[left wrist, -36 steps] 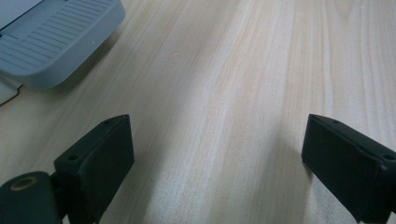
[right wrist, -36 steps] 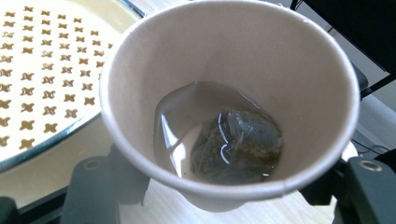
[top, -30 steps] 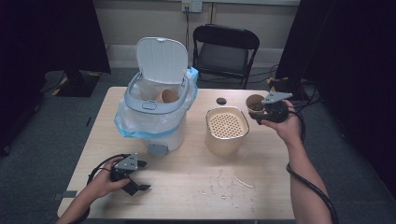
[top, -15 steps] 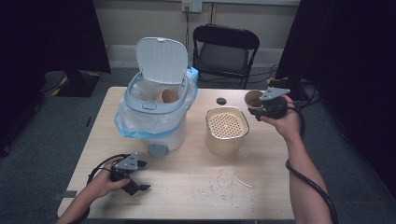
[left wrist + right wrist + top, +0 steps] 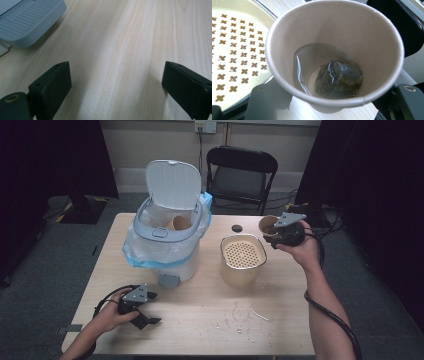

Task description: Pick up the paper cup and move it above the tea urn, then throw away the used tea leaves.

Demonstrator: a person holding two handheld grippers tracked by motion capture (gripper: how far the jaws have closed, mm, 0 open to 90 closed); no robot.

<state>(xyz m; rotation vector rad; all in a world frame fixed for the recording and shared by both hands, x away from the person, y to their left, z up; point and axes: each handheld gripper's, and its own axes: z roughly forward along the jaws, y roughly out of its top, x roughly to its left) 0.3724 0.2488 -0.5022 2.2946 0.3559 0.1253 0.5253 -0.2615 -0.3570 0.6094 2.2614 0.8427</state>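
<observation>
Jaws of right gripper (image 5: 274, 226) pinch a paper cup (image 5: 334, 57), held up off the tabletop (image 5: 210, 315) just right of the strainer pot (image 5: 243, 259); cup tilted, holds liquid and a wet tea bag (image 5: 339, 78). Left gripper (image 5: 115, 85) rests near left on the tabletop, jaws spread, nothing between. Step judged: emptying cup over strainer. Next: shift cup left over the holes, tip further, slowly, so liquid drains and bag lands on the mesh; bin (image 5: 167, 245) stands open at left
</observation>
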